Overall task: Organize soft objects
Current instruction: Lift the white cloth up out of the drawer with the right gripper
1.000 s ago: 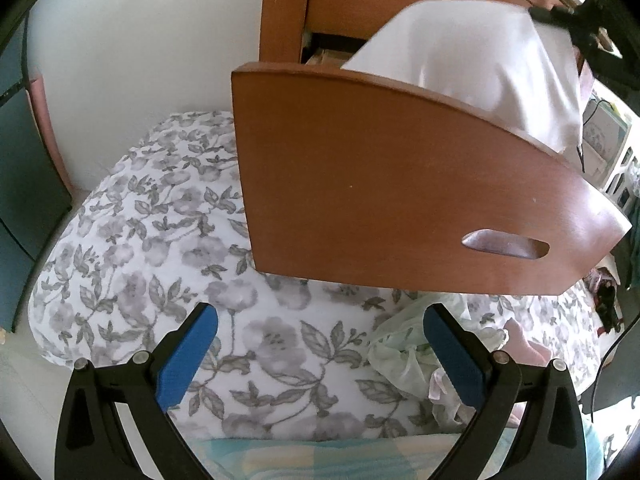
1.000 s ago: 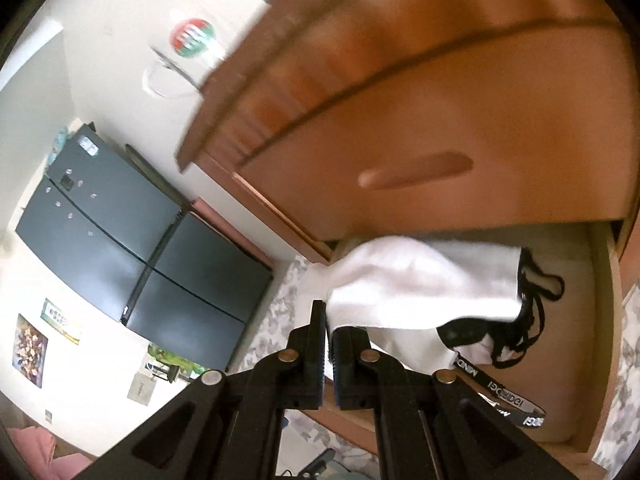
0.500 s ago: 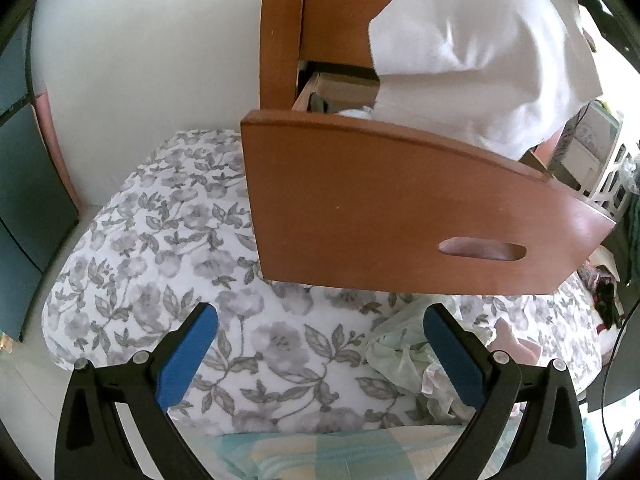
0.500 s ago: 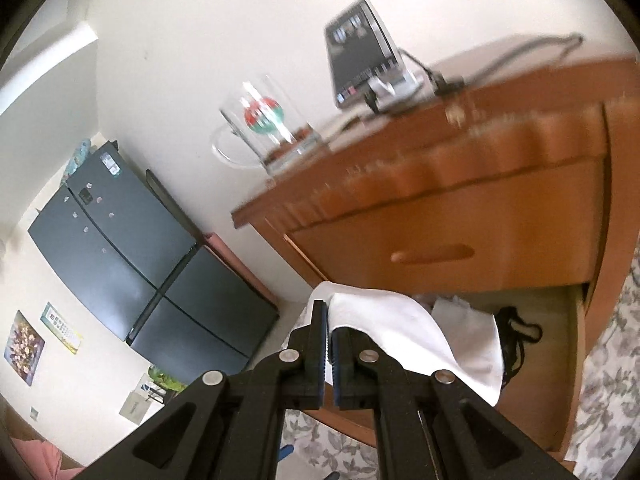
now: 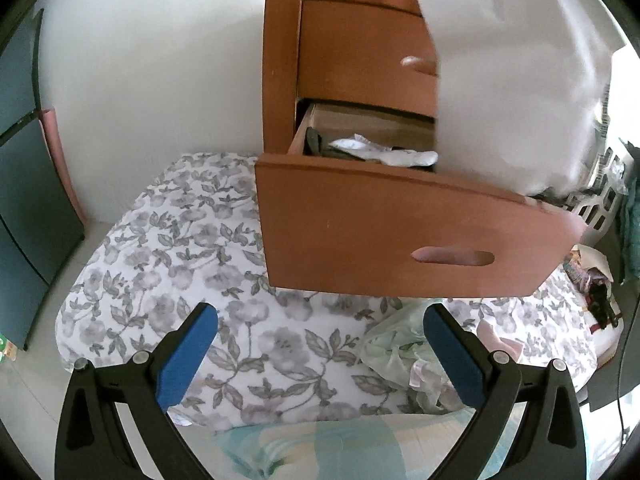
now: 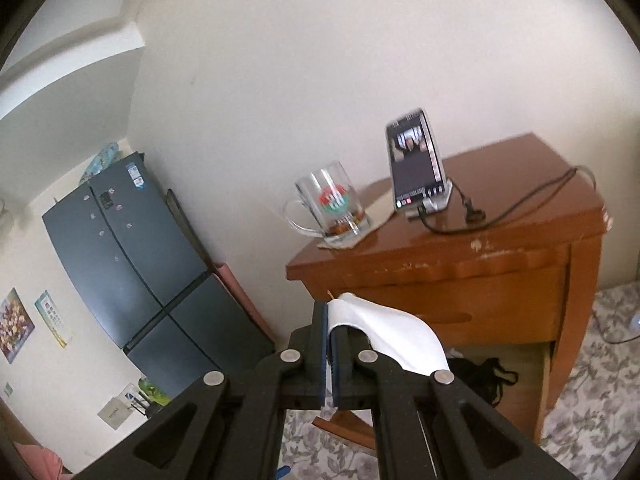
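Observation:
My right gripper is shut on a white cloth, lifted in front of the wooden nightstand. In the left wrist view that white cloth hangs large and blurred over the open lower drawer, hiding its right part. Inside the drawer lie a crumpled white garment and dark clothes. My left gripper stands open with blue pads over the floral bedspread, holding nothing. A pale green garment lies on the bed by its right finger.
On the nightstand top stand a glass mug and a phone on a stand with a cable. A dark fridge stands to the left. A white basket and clutter sit right of the drawer.
The right gripper has risen with the white cloth, out of the drawer to the level of the nightstand top. The left gripper drew back and up, so more of the nightstand shows.

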A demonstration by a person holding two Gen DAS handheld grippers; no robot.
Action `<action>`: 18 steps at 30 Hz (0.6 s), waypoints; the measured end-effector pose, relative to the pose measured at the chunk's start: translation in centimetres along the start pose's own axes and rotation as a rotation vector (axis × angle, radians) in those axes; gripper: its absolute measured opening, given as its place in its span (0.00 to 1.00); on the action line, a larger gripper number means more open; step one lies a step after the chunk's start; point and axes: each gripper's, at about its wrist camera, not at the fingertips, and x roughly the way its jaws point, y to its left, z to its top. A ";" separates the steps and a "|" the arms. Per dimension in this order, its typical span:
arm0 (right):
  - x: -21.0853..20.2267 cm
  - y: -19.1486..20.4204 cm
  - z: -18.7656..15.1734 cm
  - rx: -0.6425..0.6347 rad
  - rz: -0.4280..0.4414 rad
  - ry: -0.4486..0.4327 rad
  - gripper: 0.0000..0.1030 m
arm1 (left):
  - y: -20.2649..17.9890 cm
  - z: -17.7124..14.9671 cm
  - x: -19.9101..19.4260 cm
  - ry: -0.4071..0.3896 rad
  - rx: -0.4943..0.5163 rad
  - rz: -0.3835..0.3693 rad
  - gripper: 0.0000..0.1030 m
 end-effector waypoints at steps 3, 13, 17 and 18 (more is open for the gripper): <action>-1.9 1.4 0.0 -0.028 -0.012 -0.013 0.01 | -0.4 -0.1 -0.9 -0.015 0.006 -0.005 0.99; -8.3 4.4 -1.8 -0.081 -0.014 -0.048 0.01 | -1.6 -0.3 -3.5 -0.054 0.033 -0.021 0.99; -10.0 5.2 -2.9 -0.098 -0.003 -0.043 0.01 | -2.0 -0.4 -4.2 -0.066 0.042 -0.019 0.99; -10.3 5.4 -3.2 -0.103 0.000 -0.041 0.01 | -2.0 -0.4 -4.3 -0.067 0.044 -0.018 0.99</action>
